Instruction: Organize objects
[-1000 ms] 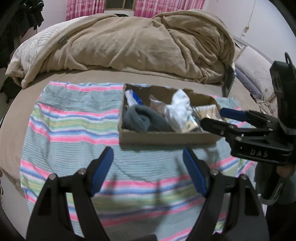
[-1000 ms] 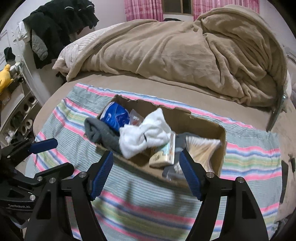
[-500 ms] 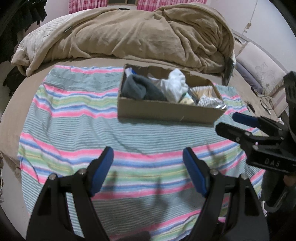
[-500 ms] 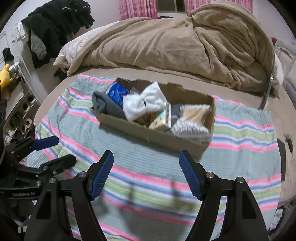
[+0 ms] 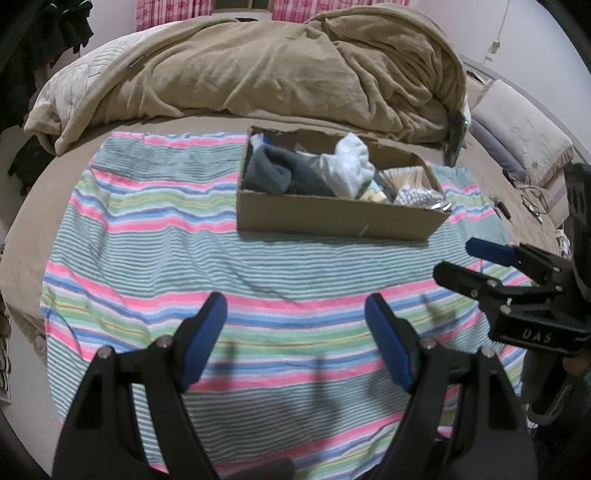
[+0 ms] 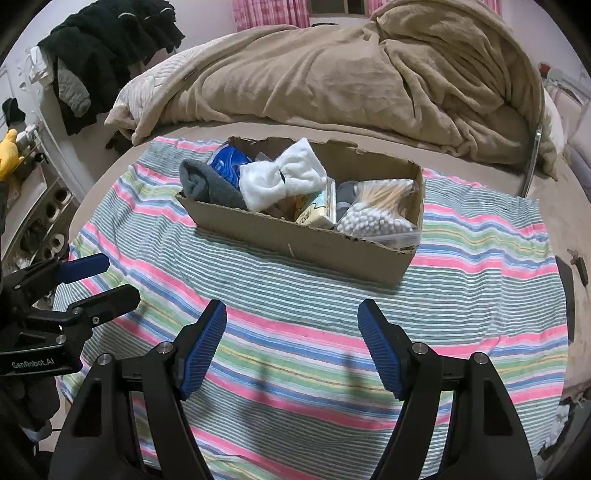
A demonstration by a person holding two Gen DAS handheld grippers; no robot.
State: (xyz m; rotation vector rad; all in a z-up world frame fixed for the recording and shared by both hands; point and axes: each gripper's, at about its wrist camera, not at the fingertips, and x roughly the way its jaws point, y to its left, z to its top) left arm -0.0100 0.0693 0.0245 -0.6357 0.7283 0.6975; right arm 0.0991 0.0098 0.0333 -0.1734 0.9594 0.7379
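Cardboard box on striped cloth — holds grey sock, white headband, cotton swabs; left tool and right tool both spread, empty.

Tan blanket heaped below pink curtains

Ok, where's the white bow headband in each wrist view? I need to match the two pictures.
Left wrist: white bow headband sits upper centre, mid-box, right of the grey cloth.
Right wrist: white bow headband sits upper centre, left half of the box.
Shared landmark: the cardboard box on the striped towel.
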